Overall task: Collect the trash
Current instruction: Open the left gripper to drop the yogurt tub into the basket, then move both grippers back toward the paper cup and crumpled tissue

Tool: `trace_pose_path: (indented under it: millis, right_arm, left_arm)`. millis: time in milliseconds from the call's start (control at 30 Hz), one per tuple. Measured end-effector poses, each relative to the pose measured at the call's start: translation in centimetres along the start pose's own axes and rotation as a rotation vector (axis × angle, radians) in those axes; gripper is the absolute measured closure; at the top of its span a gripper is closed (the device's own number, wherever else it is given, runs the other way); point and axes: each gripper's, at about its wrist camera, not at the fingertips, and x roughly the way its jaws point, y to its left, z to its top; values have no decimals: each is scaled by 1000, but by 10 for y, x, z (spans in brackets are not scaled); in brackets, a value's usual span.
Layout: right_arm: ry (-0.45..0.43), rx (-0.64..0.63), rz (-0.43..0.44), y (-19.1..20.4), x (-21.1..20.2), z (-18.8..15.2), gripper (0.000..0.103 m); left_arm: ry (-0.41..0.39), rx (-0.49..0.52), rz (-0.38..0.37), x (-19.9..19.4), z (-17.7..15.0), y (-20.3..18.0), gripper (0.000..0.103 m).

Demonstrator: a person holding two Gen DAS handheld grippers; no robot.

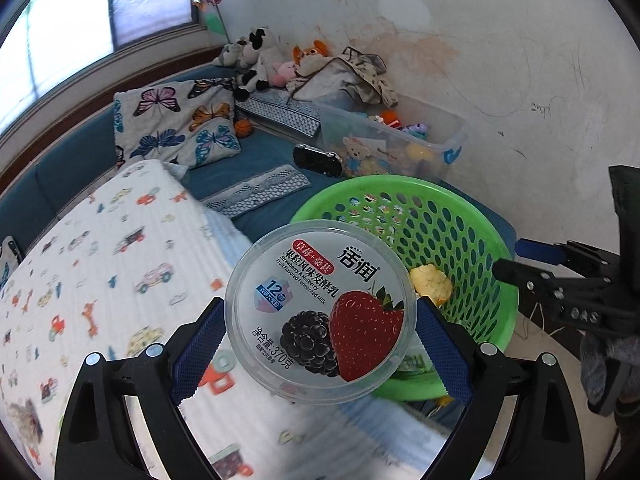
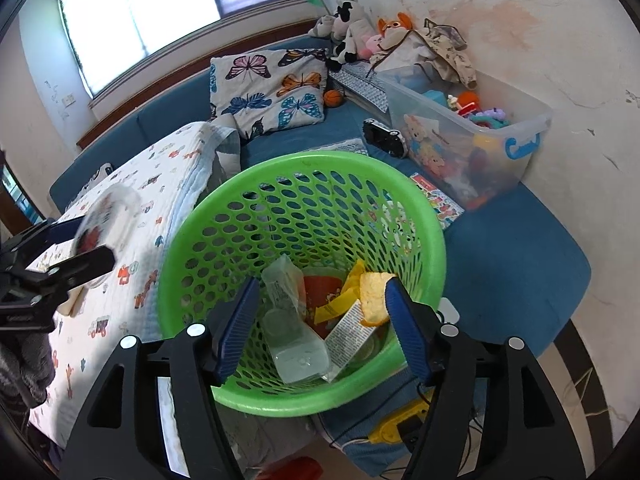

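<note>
My left gripper (image 1: 318,342) is shut on a round clear-lidded yogurt tub (image 1: 320,312) printed with a strawberry and a mulberry, held above the quilt just left of the green perforated basket (image 1: 472,236). In the right wrist view the tub (image 2: 102,220) is a blur at the left. My right gripper (image 2: 318,322) is open and empty over the basket's (image 2: 188,248) mouth. Inside lie a clear plastic bottle (image 2: 294,340), a red wrapper (image 2: 320,290), a yellow wrapper (image 2: 340,300) and a yellow peel (image 2: 374,294), which also shows in the left wrist view (image 1: 431,282).
A white quilt with a car print (image 1: 108,272) covers the bed at left. A butterfly pillow (image 2: 268,88), plush toys (image 2: 352,28), a black toy car (image 2: 386,138) and a clear toy bin (image 2: 472,136) sit behind the basket on the blue mattress (image 2: 512,260).
</note>
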Motion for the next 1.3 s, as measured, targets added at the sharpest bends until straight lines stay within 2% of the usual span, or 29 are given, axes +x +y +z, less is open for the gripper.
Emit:
trace_pose_path:
  millis: [367,733,1033,1300]
  right_arm:
    - [16,-10,1,0,-1,-10,35]
    - [2,-13,2,1,-6,-11,34]
    - [-14,-18,3,5,-17,-11,34]
    - [-27,-37,19,18,-26,-12,32]
  left_arm:
    - [42,33,4,28,8,-16,13]
    - [48,10,-19,34,9,-21,12]
    - [-7,-17,-58,14,10,-15,10]
    - [-50,-17,-38,-19,-4,-6,10]
